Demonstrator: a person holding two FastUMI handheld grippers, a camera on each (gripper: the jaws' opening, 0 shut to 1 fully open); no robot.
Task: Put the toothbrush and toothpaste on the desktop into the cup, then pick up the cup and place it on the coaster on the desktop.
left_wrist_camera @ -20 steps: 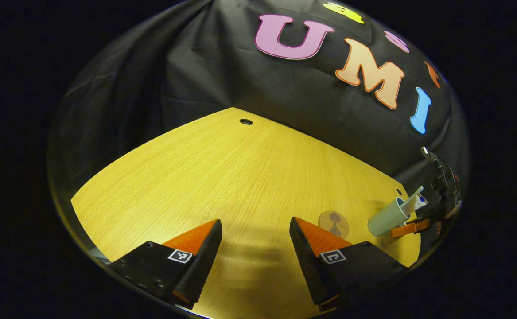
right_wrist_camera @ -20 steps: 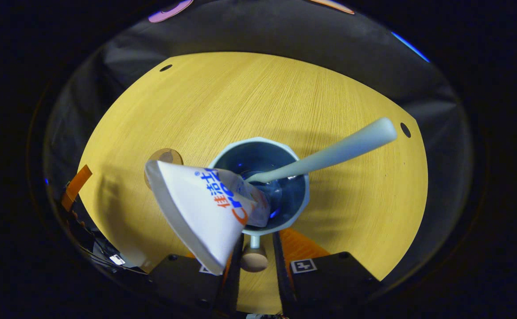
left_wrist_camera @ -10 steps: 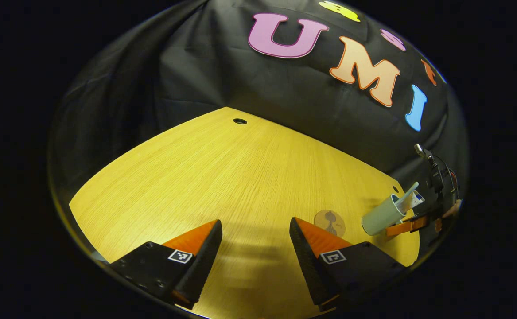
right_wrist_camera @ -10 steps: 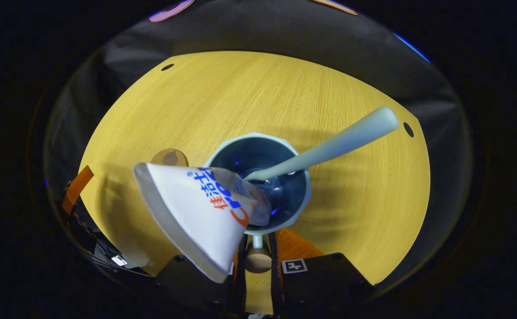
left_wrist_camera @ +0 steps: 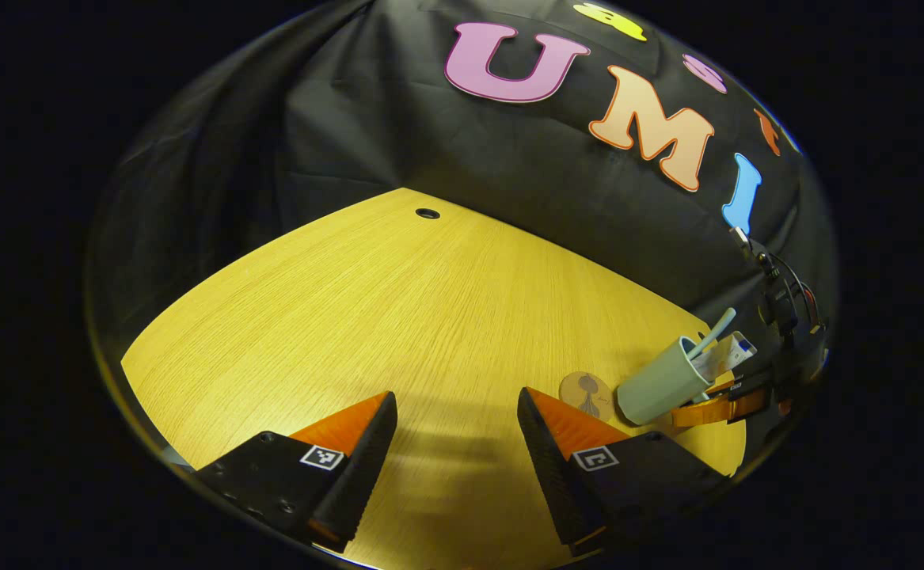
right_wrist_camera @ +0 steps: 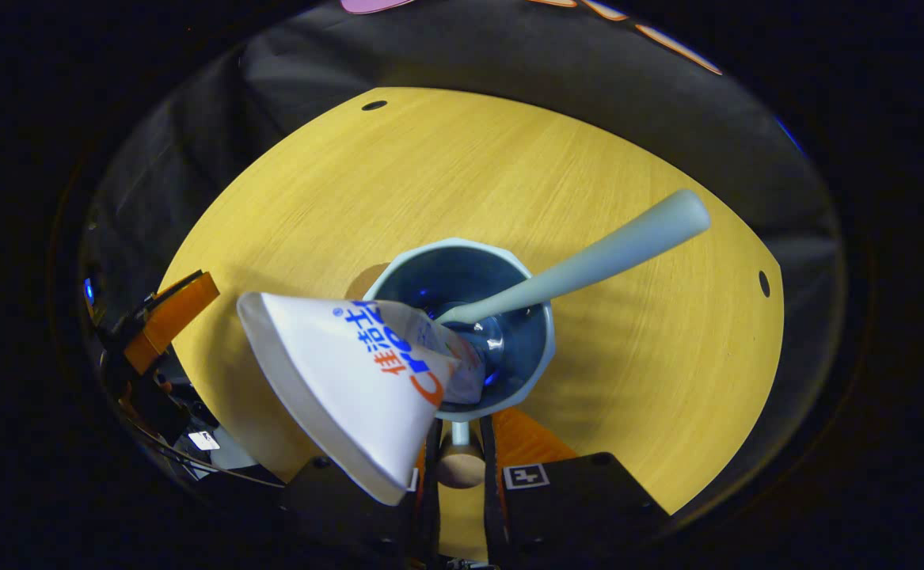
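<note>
Cup: carrying toothbrush and toothpaste, nearing the coaster at lower right, closer than a second ago.
Right gripper: clenching the cup's handle.
Left gripper: hanging released.

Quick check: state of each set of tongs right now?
Left tongs: open, holding nothing, above the desk.
Right tongs: closed on the cup's handle; cup contains toothbrush and toothpaste.
</note>
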